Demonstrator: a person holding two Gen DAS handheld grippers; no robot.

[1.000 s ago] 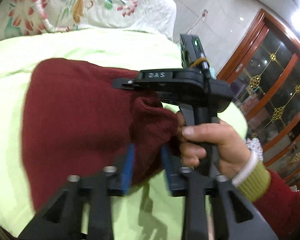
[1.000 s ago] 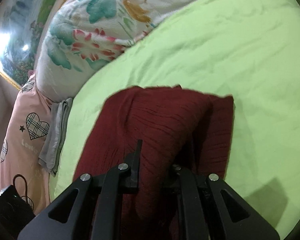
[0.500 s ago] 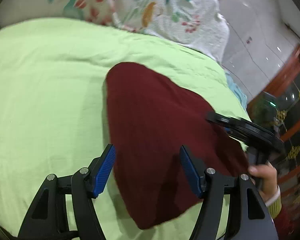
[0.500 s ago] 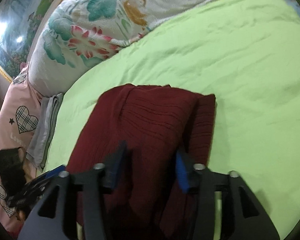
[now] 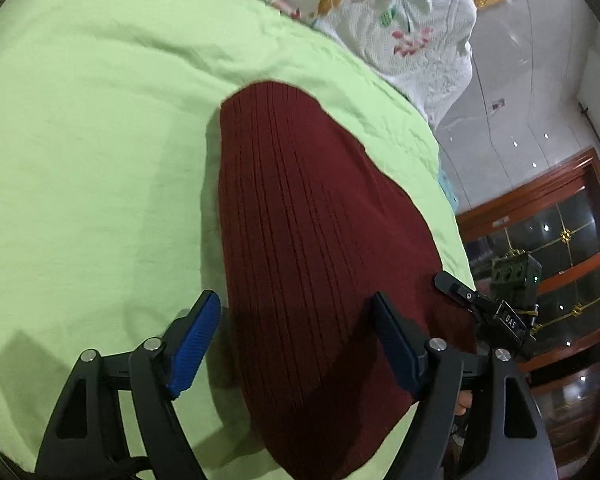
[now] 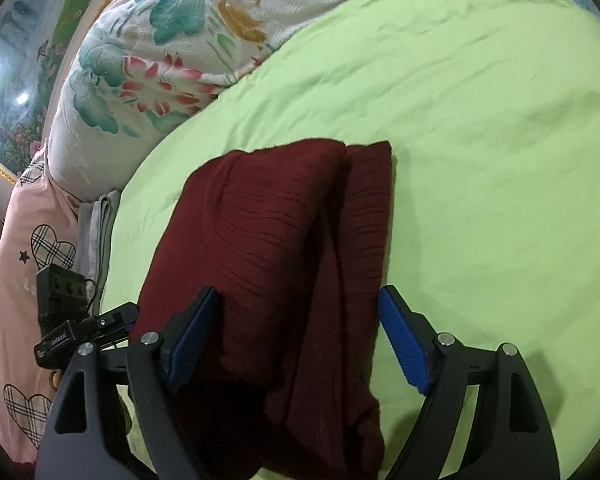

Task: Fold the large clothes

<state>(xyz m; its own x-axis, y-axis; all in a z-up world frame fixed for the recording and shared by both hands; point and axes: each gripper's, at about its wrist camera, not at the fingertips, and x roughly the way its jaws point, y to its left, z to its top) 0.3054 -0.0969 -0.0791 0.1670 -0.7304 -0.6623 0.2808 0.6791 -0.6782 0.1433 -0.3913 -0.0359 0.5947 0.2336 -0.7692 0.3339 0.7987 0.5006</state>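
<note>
Green bed sheet (image 5: 100, 152) fills both views, floral pillow (image 6: 148, 60) beyond. Dark red knit sweater (image 5: 312, 240) lies folded on the sheet, directly ahead of and beneath both claws, long axis running away from each. Left claw (image 5: 296, 340) gapes wide, holding nothing, straddling the near end. Right claw (image 6: 296, 336) likewise wide and empty, equally near; neither has the advantage.

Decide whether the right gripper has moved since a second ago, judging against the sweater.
Yes. The right gripper has let go and drawn back from the sweater: its jaws, shut on the knit a second ago, now stand wide open.
</note>
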